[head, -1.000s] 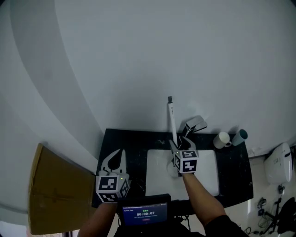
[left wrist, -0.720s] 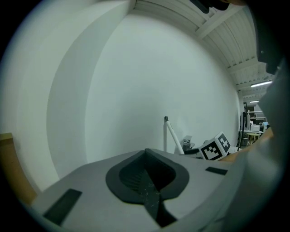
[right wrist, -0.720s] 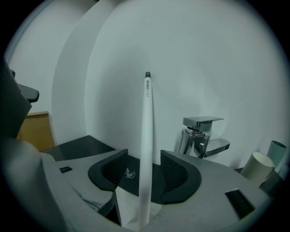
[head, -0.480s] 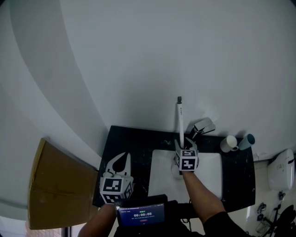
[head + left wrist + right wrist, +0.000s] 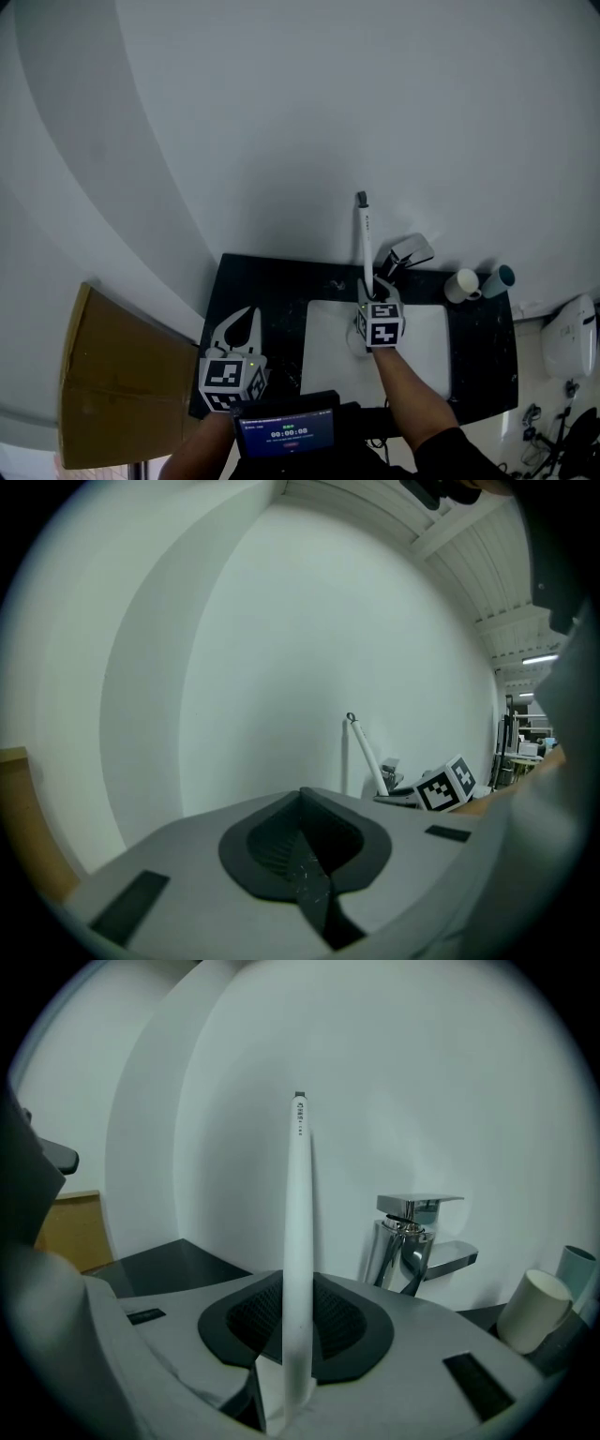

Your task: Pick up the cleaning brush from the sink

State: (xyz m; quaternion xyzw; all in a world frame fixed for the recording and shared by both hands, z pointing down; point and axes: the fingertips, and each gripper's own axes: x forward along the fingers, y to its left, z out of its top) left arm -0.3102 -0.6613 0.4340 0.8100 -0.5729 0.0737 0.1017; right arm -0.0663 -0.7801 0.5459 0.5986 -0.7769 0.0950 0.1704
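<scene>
Clamping the upright cleaning brush handle, right gripper jaws just closed in, left gripper jaws together, empty

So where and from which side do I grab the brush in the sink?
Low on the cleaning brush handle, coming level from the near side of the sink: slim and nearly upright, it lets jaws fit either side. The right gripper has just been closing, handle between its jaws.

A plain white wall fills most of what I see. Below it sits a black bench, with a brown board just beside its left end. Far to my right, a strip light glows under a white beamed ceiling.
</scene>
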